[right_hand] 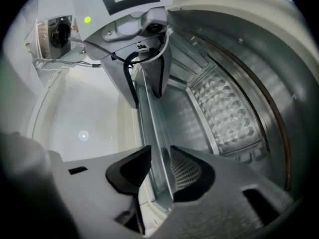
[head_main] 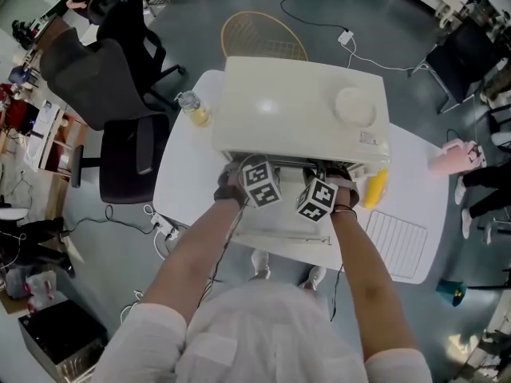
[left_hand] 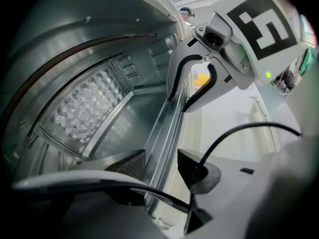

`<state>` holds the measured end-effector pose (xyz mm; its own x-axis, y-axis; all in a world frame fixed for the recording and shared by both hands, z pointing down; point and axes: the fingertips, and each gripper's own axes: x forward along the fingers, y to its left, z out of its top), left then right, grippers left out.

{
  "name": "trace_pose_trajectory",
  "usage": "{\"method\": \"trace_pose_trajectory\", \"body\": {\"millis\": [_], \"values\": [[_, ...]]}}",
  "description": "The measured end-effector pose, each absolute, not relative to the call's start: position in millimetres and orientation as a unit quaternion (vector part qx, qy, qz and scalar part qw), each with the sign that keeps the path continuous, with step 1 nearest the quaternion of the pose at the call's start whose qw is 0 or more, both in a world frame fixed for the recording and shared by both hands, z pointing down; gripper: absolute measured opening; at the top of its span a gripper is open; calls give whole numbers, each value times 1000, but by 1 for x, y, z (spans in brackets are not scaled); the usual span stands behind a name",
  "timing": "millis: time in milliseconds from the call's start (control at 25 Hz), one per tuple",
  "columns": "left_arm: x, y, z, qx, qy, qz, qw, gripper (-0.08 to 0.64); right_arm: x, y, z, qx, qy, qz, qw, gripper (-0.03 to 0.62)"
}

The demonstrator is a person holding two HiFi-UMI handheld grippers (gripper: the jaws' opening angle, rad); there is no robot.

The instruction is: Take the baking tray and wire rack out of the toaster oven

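Lining up on the baking tray (left_hand: 169, 133) inside the toaster oven (head_main: 303, 102): its front lip runs sideways between the open jaws of my left hand-held gripper (left_hand: 160, 157) and right hand-held gripper (right_hand: 159, 152), neither pinching yet.

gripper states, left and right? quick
left gripper: open, jaws astride the front rim of the baking tray, not clamped.
right gripper: open, astride the same rim, no grip visible.

Grey floor (head_main: 335, 46), white table (head_main: 180, 174), black office chairs (head_main: 120, 78), cluttered desk (head_main: 44, 134) at left
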<state>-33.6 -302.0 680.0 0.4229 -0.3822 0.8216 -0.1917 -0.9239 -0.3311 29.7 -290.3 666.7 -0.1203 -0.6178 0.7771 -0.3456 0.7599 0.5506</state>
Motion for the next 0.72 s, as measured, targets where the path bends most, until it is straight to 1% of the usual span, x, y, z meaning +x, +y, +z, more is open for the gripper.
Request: {"method": "trace_pose_trajectory", "body": {"millis": [160, 240, 320, 360, 440, 720], "values": [[-35, -304, 679, -834, 177, -512, 102, 176, 25, -297, 664, 330, -736, -123, 578, 129], [-37, -304, 680, -834, 180, -513, 99, 143, 25, -296, 671, 319, -733, -112, 590, 143], [-40, -302, 680, -836, 179, -512, 86, 109, 26, -293, 678, 312, -731, -95, 599, 138], [-41, -299, 679, -837, 177, -511, 80, 100, 27, -291, 680, 311, -731, -91, 601, 124], [-44, -294, 678, -838, 173, -511, 79, 100, 25, -286, 681, 311, -732, -94, 599, 92], [-44, -278, 680, -840, 155, -514, 78, 99, 22, -269, 680, 302, -741, -85, 593, 86]]}}
